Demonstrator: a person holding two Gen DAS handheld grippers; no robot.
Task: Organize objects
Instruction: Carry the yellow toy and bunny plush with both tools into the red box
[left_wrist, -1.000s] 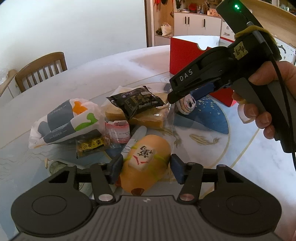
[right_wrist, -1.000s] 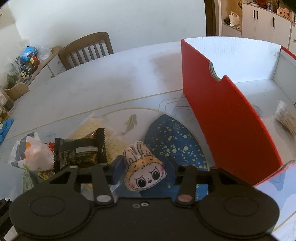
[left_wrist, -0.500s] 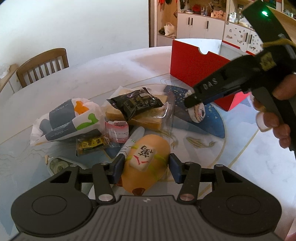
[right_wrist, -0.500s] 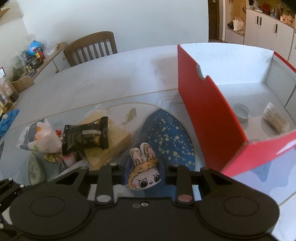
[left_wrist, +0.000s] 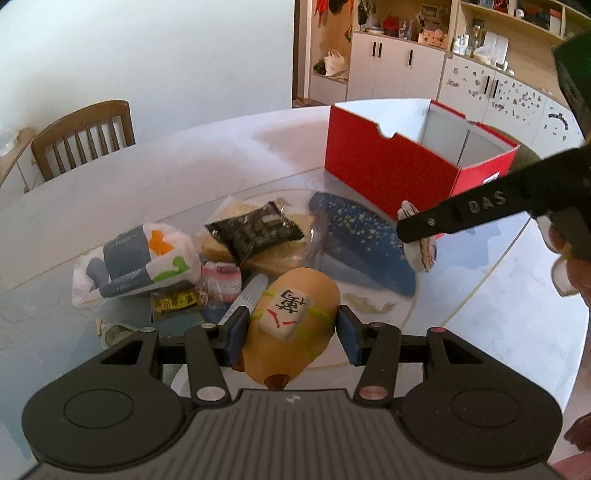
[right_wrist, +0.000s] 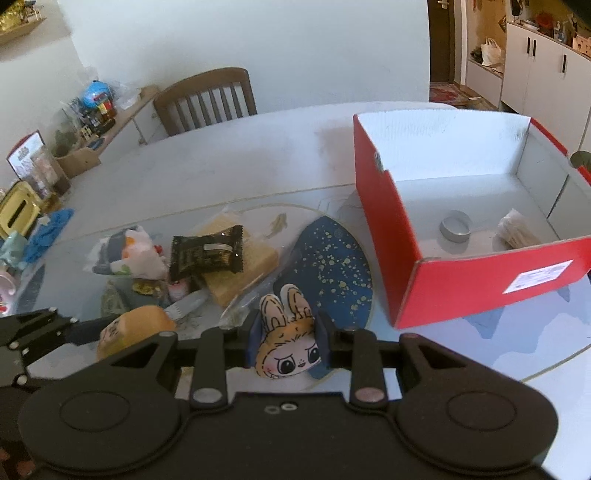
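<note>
My left gripper (left_wrist: 291, 332) is shut on an orange plush toy (left_wrist: 291, 314) with a white mahjong tile on it, held just above the table. My right gripper (right_wrist: 287, 332) is shut on a small bunny-eared doll head (right_wrist: 286, 350), lifted off the blue patch of the table. In the left wrist view the right gripper (left_wrist: 417, 240) hangs in front of the red box (left_wrist: 388, 166) with the doll (left_wrist: 423, 256) under its fingers. The red box (right_wrist: 388, 240) stands open at the right. The orange plush (right_wrist: 136, 325) also shows at the lower left of the right wrist view.
Inside the box lie a round tin (right_wrist: 455, 229) and a brown packet (right_wrist: 517, 232). On the round table are a black snack packet (left_wrist: 255, 229) on bagged bread (left_wrist: 280, 258), a white printed bag (left_wrist: 136, 258), small sweets and a marker (left_wrist: 247, 295). A wooden chair (left_wrist: 85, 136) stands behind.
The right gripper closed on the doll head, lifted it and carried it rightward beside the red box. The left gripper rose a little with the orange plush held.
</note>
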